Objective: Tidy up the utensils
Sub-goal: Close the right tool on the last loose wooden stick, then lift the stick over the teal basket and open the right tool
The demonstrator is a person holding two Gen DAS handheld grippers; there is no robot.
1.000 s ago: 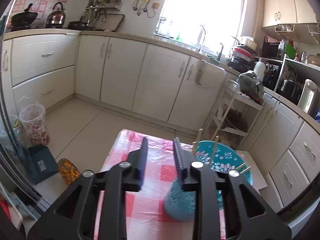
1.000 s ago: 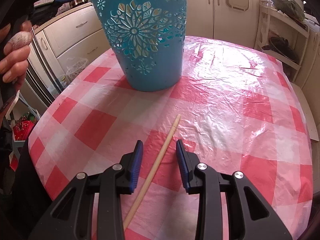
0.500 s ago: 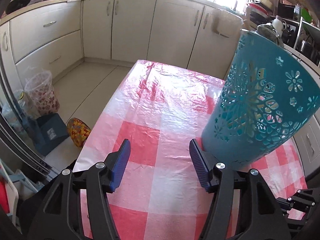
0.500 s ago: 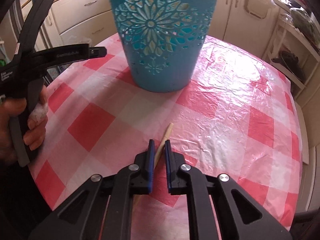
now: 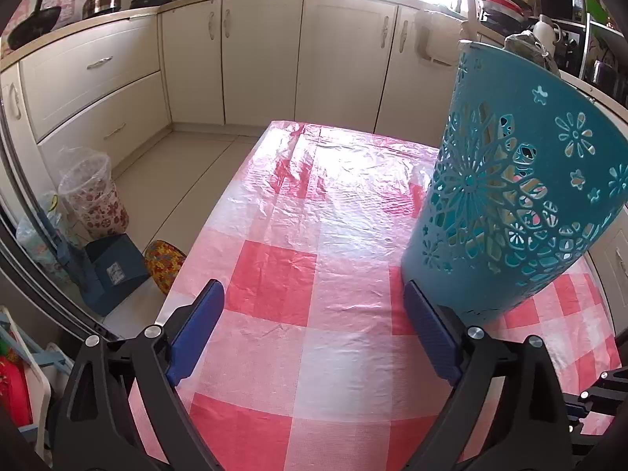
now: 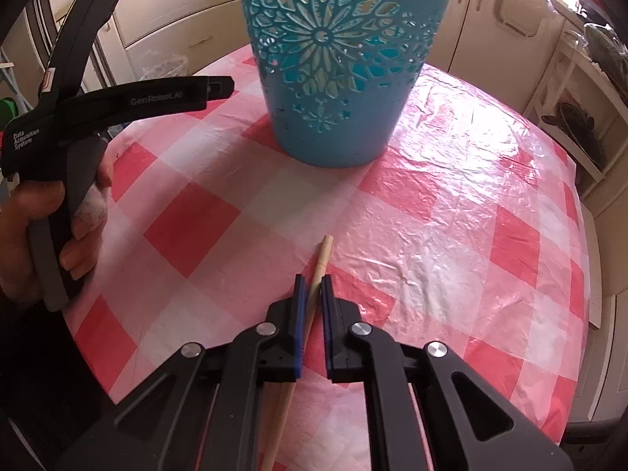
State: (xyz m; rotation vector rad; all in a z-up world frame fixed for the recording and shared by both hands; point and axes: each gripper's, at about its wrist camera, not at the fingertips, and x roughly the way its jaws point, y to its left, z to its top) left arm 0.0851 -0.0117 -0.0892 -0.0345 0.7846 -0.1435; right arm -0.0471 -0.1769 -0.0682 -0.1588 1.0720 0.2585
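Note:
A teal cut-out basket stands on the red-and-white checked tablecloth, and a wooden tip pokes above its rim. My left gripper hangs low over the cloth just left of the basket's foot. Its jaws are opening wide, with nothing between them. In the right wrist view the basket is straight ahead. A pale wooden chopstick lies on the cloth and points toward it. My right gripper is shut on the chopstick near its far end.
A hand holds the left tool's black body over the table's left edge. On the floor to the left are a flowered plastic bin and a blue box. Cream cabinets line the far wall.
The left gripper has dropped from above the basket to table height beside it, and its jaws have spread wide. The right jaws have closed on the chopstick.

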